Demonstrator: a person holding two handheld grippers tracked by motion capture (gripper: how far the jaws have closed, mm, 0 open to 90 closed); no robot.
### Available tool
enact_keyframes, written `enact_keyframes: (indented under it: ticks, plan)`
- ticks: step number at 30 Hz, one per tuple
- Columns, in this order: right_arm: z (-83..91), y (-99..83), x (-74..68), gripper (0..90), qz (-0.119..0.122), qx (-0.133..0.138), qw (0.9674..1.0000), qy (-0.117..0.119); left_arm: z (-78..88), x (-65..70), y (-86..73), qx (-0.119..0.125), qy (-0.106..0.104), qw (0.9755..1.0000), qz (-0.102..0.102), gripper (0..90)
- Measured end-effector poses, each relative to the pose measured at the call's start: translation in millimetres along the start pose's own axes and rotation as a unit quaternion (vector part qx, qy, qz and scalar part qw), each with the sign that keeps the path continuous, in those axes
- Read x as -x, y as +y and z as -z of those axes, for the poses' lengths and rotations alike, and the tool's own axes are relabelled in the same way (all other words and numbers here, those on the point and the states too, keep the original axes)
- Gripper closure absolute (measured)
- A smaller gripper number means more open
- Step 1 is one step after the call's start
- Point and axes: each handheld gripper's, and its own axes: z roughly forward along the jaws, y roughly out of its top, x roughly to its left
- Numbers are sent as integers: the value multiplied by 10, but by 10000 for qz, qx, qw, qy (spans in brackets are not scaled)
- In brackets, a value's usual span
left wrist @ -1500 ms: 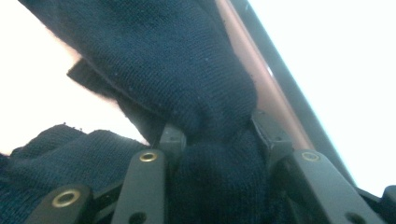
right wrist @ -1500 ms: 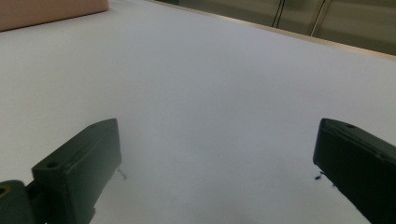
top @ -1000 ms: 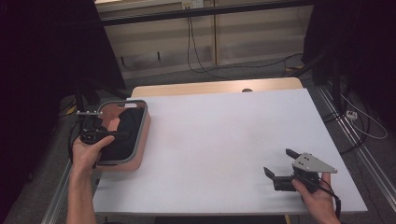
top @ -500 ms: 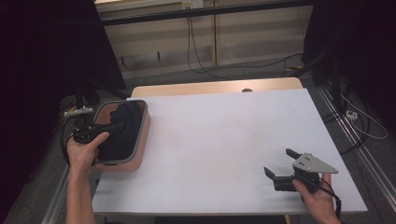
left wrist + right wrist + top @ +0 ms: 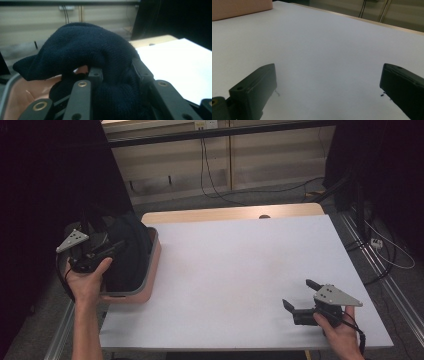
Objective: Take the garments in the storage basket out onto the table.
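Observation:
A dark navy knitted cloth (image 5: 131, 251) hangs bunched above a pink basin with a grey rim (image 5: 156, 256) at the table's left edge. My left gripper (image 5: 119, 249) is shut on the cloth from the left. In the left gripper view the cloth (image 5: 82, 45) fills the space between the jaws of the left gripper (image 5: 117, 73) and drapes over them, with the basin's pink inside (image 5: 15, 97) below. My right gripper (image 5: 297, 293) rests low on the white table near the front right, open. The right gripper view shows the right gripper (image 5: 327, 82) with bare table between its fingers.
The white table top (image 5: 240, 265) stretches between the two hands. A corner of the pink basin (image 5: 239, 8) stands far off in the right gripper view. Cables (image 5: 220, 190) run along the floor behind the table, and metal rails border its sides.
My left hand has risen and drawn slightly left, lifting the navy cloth higher out of the basin. The right hand and its gripper have stayed still.

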Motion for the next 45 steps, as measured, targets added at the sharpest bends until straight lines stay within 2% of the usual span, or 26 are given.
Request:
enact_keyframes:
  ticks: [3, 9, 12, 20, 26, 32, 35, 38, 40, 45]
  plan:
    - [-2, 0, 1, 1, -5, 4, 10000, 3, 39, 21, 21, 122, 103, 9998, -112, 661]
    - [-4, 0, 0, 1, 0, 1, 10000, 9, 86, 33, 36, 447, 285, 9986, 43, 661]
    - [-4, 0, 1, 1, -6, -1, 10000, 5, 117, 45, 44, 562, 346, 9978, 43, 661]
    - [-1, 1, 4, 0, -9, 1, 10000, 0, 215, 102, 90, 1023, 571, 9931, 21, 662]
    - [-1, 0, 0, 0, -8, 4, 10000, 11, 304, 152, 131, 1313, 646, 9892, 48, 661]
    - [-6, 0, -1, 0, -11, -2, 10000, 16, 359, 172, 161, 1462, 615, 9873, 68, 661]
    - [-10, -2, -2, 0, -13, -12, 10000, 18, 407, 190, 188, 1575, 661, 9853, 61, 661]
    - [-13, -3, -1, 0, -18, -14, 10000, 10, 435, 205, 201, 1715, 717, 9825, 142, 660]
    - [-15, -3, -1, 0, -20, -21, 10000, 6, 443, 212, 206, 1756, 725, 9818, 91, 660]
    - [-18, -1, 0, 0, -28, -17, 10000, 6, 466, 268, 260, 1765, 695, 9818, 5, 661]
